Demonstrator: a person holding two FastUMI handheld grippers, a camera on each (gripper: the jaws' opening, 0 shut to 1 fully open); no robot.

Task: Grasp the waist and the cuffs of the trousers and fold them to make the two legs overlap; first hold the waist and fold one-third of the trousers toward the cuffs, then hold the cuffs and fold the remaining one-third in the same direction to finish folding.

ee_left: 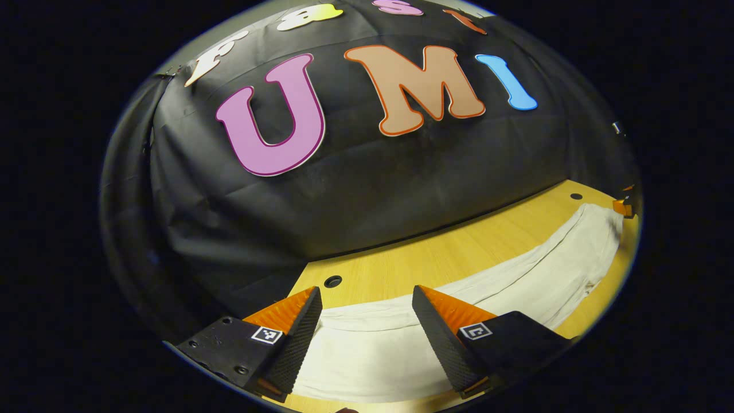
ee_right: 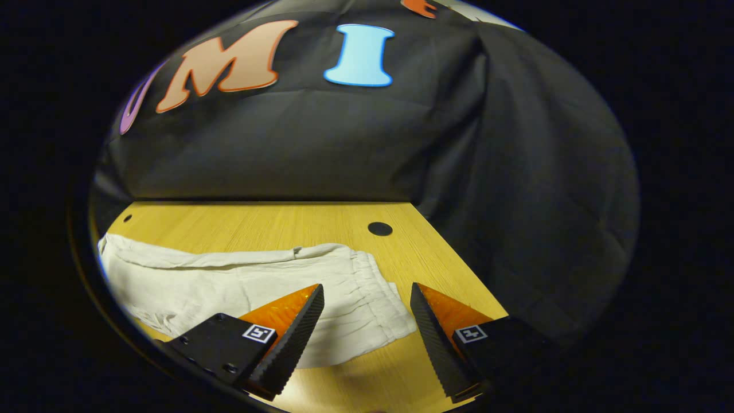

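Cream-white trousers lie flat in one long strip on the wooden table. In the left gripper view my left gripper stands open just above the near end of the strip, with cloth between and below its fingers but not pinched. In the right gripper view the trousers end in a gathered elastic waist. My right gripper hovers open over that waist and holds nothing. The strip's far end in the left gripper view reaches a small piece of the right gripper.
The table has round dark holes near its back edge. The booth's black cloth wall stands right behind the table. The table's right edge runs close beside the waist.
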